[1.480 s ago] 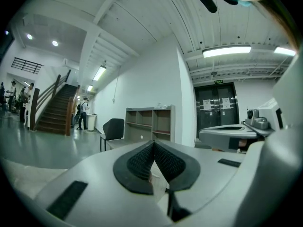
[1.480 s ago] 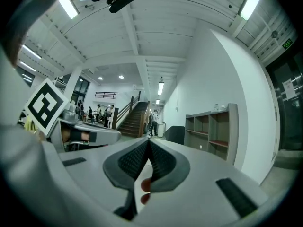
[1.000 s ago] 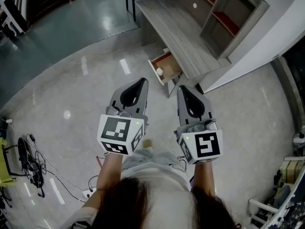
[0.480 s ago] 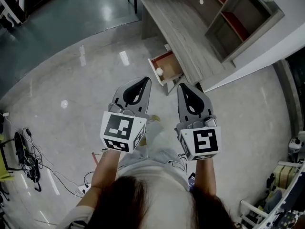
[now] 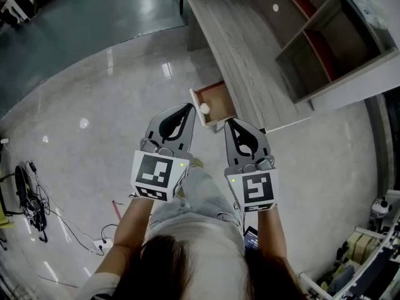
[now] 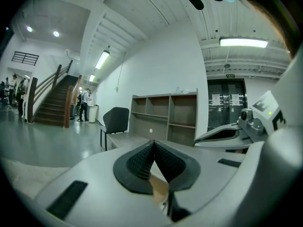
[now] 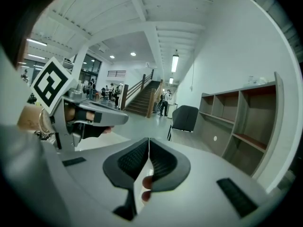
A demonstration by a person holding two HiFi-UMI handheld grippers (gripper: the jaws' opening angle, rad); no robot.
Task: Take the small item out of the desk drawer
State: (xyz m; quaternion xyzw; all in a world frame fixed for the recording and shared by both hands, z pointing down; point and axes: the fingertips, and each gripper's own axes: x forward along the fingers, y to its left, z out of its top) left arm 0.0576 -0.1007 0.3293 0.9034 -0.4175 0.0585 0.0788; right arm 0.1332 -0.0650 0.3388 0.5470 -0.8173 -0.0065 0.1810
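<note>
Head view: both claws are held out side by side in front of the person, pointing at an open drawer [image 5: 220, 99] that sticks out from the front of a grey wooden desk [image 5: 240, 42]. The left gripper [image 5: 186, 110] has its jaws pressed together with nothing in them, and the left gripper view confirms it: the ribbed black pads [image 6: 142, 160] meet at the tip. The right gripper [image 5: 230, 125] is likewise closed and empty, its pads [image 7: 163, 162] touching along their length in the right gripper view.

The small white round item [image 5: 204, 109] lies in the drawer at its near corner. In this view it appears just to the right of the left gripper's tip, and ahead of and to the left of the right gripper's tip; neither claw touches it.

An open shelf unit [image 5: 325, 45] stands on the desk, well beyond both claws. A dark chair [image 6: 116, 120] sits past the desk's far end, ahead of the left gripper. A tangle of cables [image 5: 28, 199] lies on the glossy floor [image 5: 94, 86], far to the left of the left gripper.
</note>
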